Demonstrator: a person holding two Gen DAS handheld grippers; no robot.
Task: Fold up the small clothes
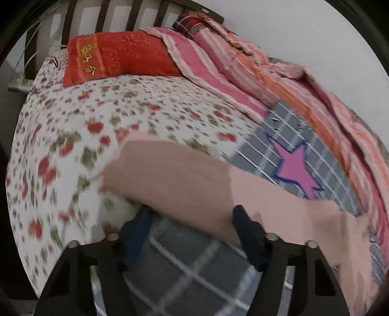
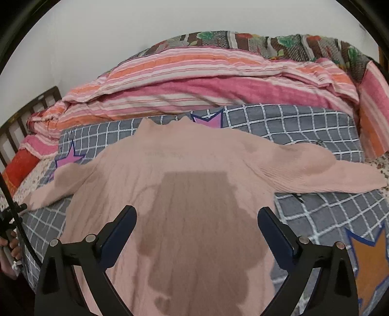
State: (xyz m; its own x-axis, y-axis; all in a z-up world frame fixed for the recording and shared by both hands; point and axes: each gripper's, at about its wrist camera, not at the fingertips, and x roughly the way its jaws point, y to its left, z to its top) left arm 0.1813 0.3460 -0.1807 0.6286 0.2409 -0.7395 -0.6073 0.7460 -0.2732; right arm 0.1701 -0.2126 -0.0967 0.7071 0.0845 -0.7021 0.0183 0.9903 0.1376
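A pale pink knit sweater lies spread flat on a grey checked blanket, neck toward the far side and both sleeves stretched out. My right gripper hovers open over the sweater's body and casts a dark shadow on it. In the blurred left wrist view, the sweater's left sleeve runs across just beyond my left gripper. Its fingers stand apart with the sleeve's near edge between them, and the pads do not visibly press on the cloth. A hand holding the left gripper shows at the far left edge.
The blanket with pink stars lies on a floral bed sheet. A red pillow rests by the dark slatted headboard. A bunched pink and orange striped quilt runs along the wall behind the sweater.
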